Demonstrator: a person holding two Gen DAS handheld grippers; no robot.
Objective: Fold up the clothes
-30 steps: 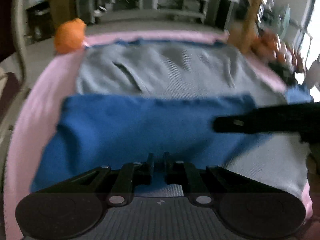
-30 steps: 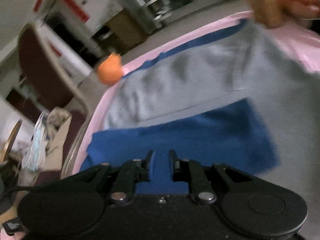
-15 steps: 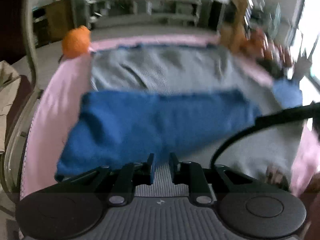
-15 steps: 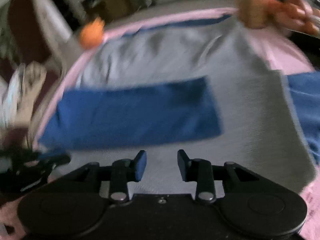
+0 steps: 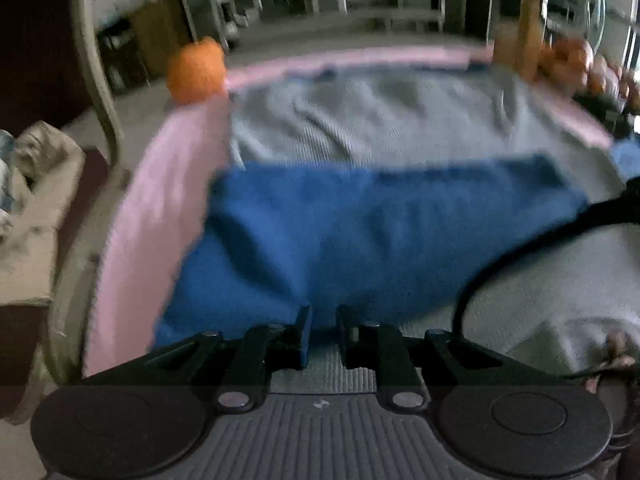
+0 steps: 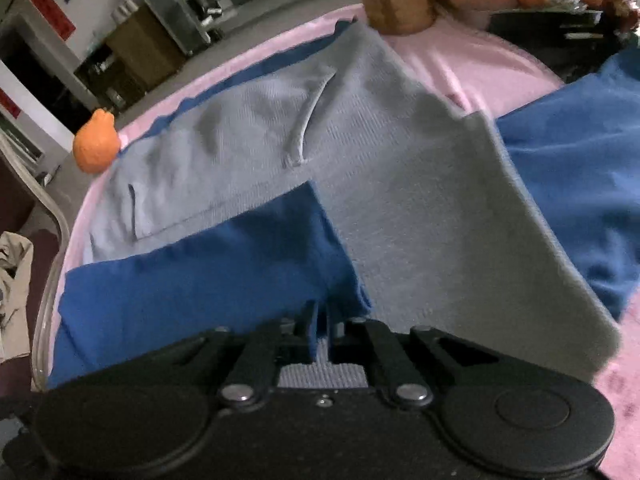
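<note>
Folding partly done: blue sleeve (image 6: pixel 208 276) lies across grey garment (image 6: pixel 420 208). Right tool (image 6: pixel 320 320) just closing on sleeve's near edge; left tool (image 5: pixel 322 330) slightly parted, clamping nothing. Other sleeve unfolded.

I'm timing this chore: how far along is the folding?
Done: one blue sleeve is folded across the grey top. In hand: the right gripper, jaws just closing, pinches that sleeve's edge; the left gripper sits at it, slightly apart. Left: the other blue sleeve and the body fold.

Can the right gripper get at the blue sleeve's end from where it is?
Probably yes: the right gripper already sits at the blue sleeve end, jaws just closed, nothing covering it.
</note>
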